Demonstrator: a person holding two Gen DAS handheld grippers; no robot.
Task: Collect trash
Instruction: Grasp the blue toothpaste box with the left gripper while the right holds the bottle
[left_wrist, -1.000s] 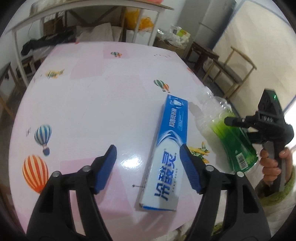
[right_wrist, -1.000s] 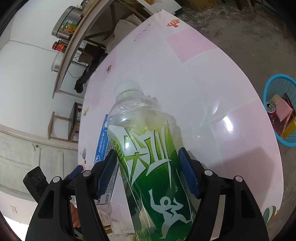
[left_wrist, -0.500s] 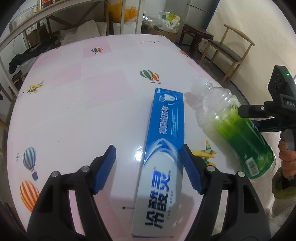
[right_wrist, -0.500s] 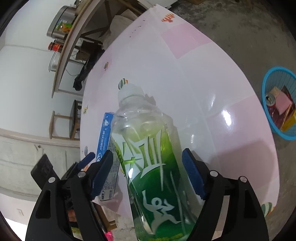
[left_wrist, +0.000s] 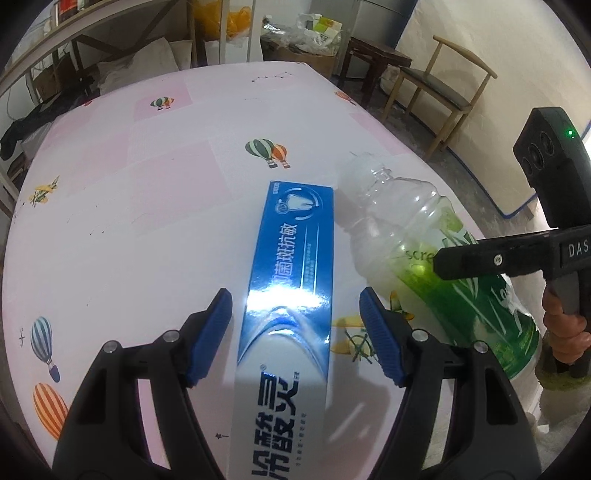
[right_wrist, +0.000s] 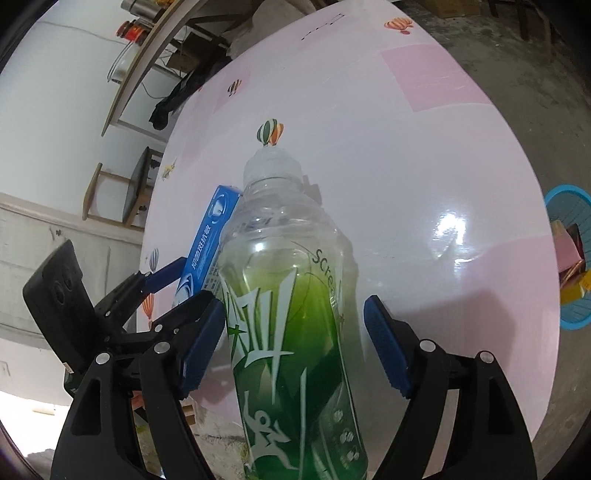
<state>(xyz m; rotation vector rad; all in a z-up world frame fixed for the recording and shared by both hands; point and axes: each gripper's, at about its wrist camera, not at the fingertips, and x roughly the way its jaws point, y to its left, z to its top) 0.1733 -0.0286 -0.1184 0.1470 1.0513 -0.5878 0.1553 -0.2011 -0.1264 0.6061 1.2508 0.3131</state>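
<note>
Looking down from the left wrist camera, the left gripper is seen with its blue jaws set wide, and they are closing a little. A blue toothpaste box is laid flat on the pink table and is placed between the two jaws. A small gap is seen on each side of the box, so it is not yet pinched. Just past the right-side jaw, a clear bottle with a green label is laid on its side, with its open neck pointed away. One black finger of the right gripper is seen across the bottle, and a hand is wrapped around that gripper's handle. Balloon and plane pictures are printed on the table top. From the right wrist camera, the right gripper is seen with its jaws wide too, and they are also closing. The bottle is found between them. The left-side jaw is close against the bottle, but it cannot be told if it is touched. A clear gap is left at the right-side jaw, so the bottle is not gripped. Beyond the left-side jaw, the toothpaste box and the left gripper are seen. Far off past the right-side jaw, a blue basket with things in it is set on the floor.
</note>
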